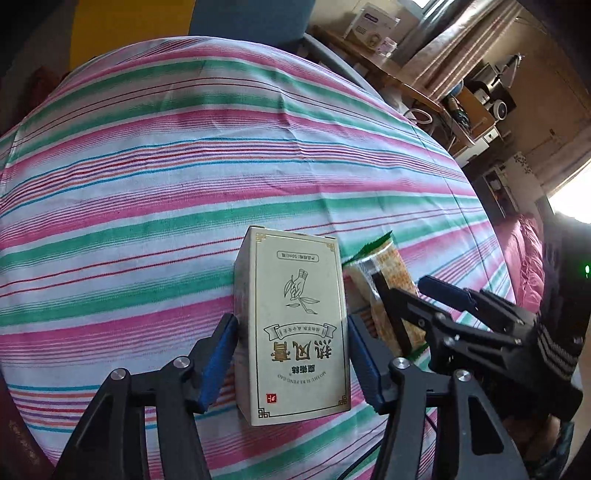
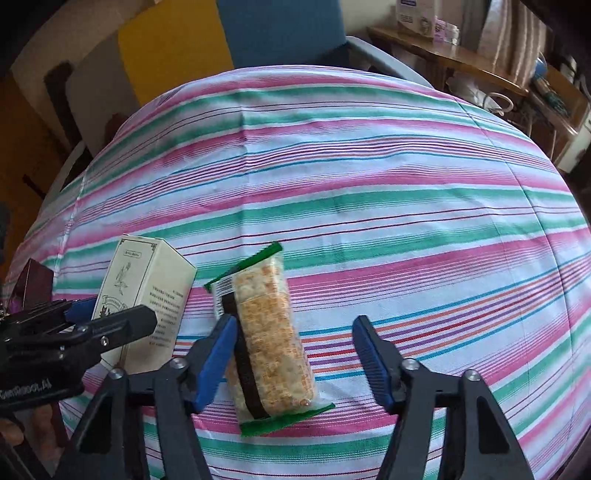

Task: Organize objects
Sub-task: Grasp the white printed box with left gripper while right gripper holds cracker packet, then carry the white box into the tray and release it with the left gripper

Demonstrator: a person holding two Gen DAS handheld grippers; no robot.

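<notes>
A cream box (image 1: pixel 295 325) with gold print stands on the striped tablecloth (image 1: pixel 147 184). My left gripper (image 1: pixel 291 319) is shut on it, one blue pad against each side. Just right of it is a clear snack packet (image 1: pixel 391 266) of pale crackers with green ends. In the right wrist view the packet (image 2: pixel 273 332) sits between the jaws of my right gripper (image 2: pixel 295 321), which is open. Its left pad touches the packet and its right pad stands well clear. The box (image 2: pixel 147 280) and the left gripper (image 2: pixel 118 312) show at that view's left edge.
The cloth covers a round table whose edge curves away on all sides. A blue chair back (image 2: pixel 280 33) stands behind it. A wooden shelf (image 1: pixel 373 62) with boxes and clutter is at the right. A dark red object (image 2: pixel 35 284) lies at the table's left edge.
</notes>
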